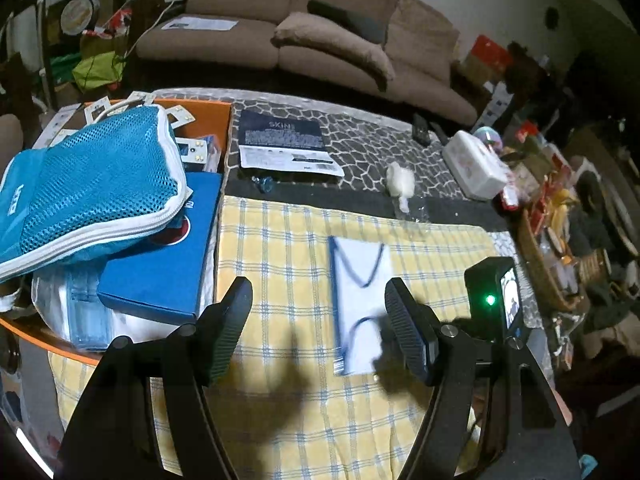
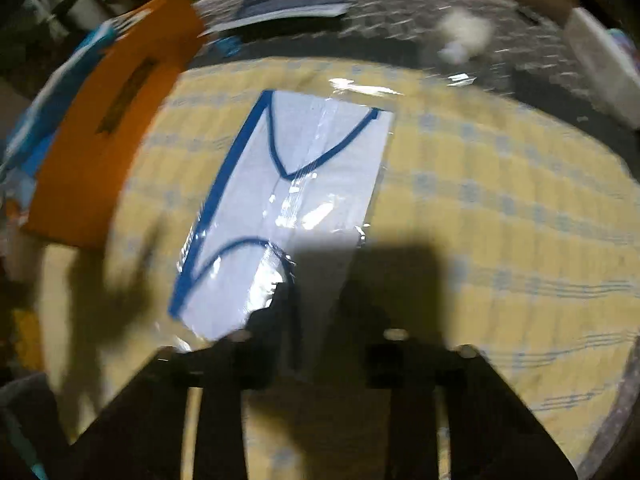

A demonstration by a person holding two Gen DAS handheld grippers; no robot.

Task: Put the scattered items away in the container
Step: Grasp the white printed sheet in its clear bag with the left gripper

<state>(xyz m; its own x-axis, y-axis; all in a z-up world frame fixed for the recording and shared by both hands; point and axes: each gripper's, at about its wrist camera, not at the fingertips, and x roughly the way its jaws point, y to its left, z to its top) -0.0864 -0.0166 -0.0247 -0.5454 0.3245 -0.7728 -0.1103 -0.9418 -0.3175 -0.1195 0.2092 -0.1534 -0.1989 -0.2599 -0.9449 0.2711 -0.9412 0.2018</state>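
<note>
Jaws of the left gripper (image 1: 319, 322) stand wide apart at the bottom of the left wrist view, holding nothing, above a yellow checked cloth (image 1: 280, 248) on the bench. A flat white packet with blue trim (image 1: 358, 300) lies mid-frame on the cloth, apart from the other items, with bare cloth all round it. The orange box (image 1: 200, 110) sits at the left edge, heaped with a blue mesh bag (image 1: 92, 188) and a blue carton (image 1: 168, 260). A dark pouch (image 1: 282, 142) and a white wad (image 1: 400, 180) lie beyond the cloth's far edge. In the blurred right wrist view the right gripper (image 2: 326, 320) sits at the packet's (image 2: 288, 200) near edge; whether it grips the packet I cannot tell.
</note>
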